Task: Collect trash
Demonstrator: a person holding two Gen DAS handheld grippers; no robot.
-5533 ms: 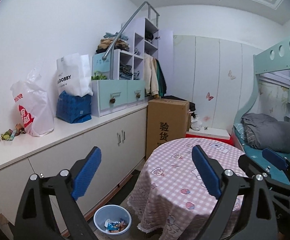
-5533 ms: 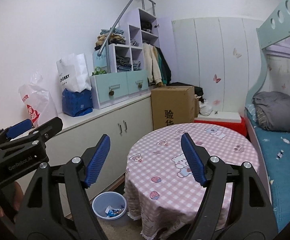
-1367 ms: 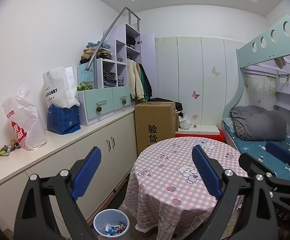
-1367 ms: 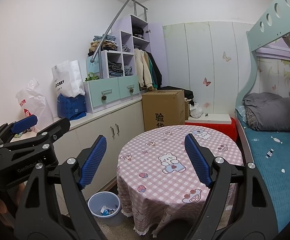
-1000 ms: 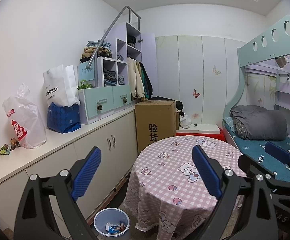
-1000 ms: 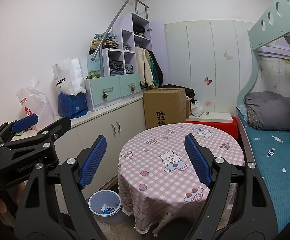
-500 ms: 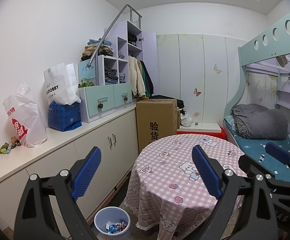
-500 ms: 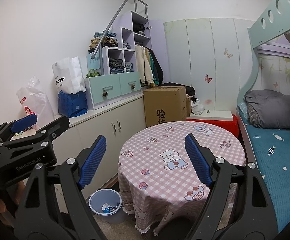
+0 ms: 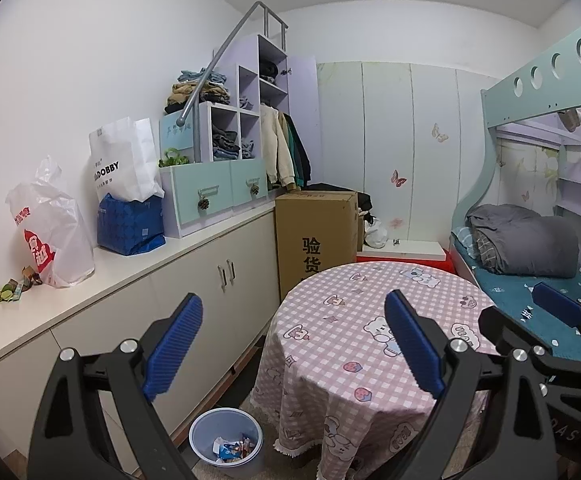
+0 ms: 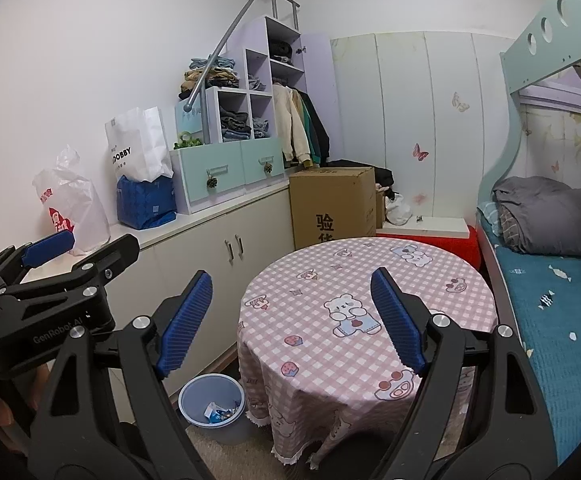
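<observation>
- the left gripper point(image 9: 292, 342) is held up in the air with its jaws spread wide and nothing between the blue pads point(image 9: 173, 346).
- the right gripper point(image 10: 290, 322) is also spread wide and empty, raised over the near edge of the round table point(image 10: 442, 280).
- in the right wrist view the left gripper shows at 9 o'clock; in the left wrist view the right gripper shows at 4 o'clock, so the two are side by side and apart.
- a small pile of wrappers point(image 9: 14, 286) lies on the white counter point(image 9: 130, 268) at 9 o'clock in the left wrist view, just beside a white plastic bag point(image 9: 52, 226) with red print.
- a blue bin point(image 9: 226, 442) stands on the floor at 6 o'clock, between the cabinet doors point(image 9: 226, 276) and the table's hanging cloth; a few wrappers lie inside it.
- the same bin point(image 10: 212, 402) sits at 7 o'clock in the right wrist view, below the right gripper's left finger.
- farther along the counter stand a blue bag point(image 9: 130, 226), a white paper bag point(image 9: 124, 164) and a drawer unit point(image 9: 214, 194).
- a cardboard box point(image 9: 316, 232) stands on the floor at 12 o'clock beyond the table, and a bunk bed point(image 9: 530, 248) with a grey blanket lies at 3 o'clock.
</observation>
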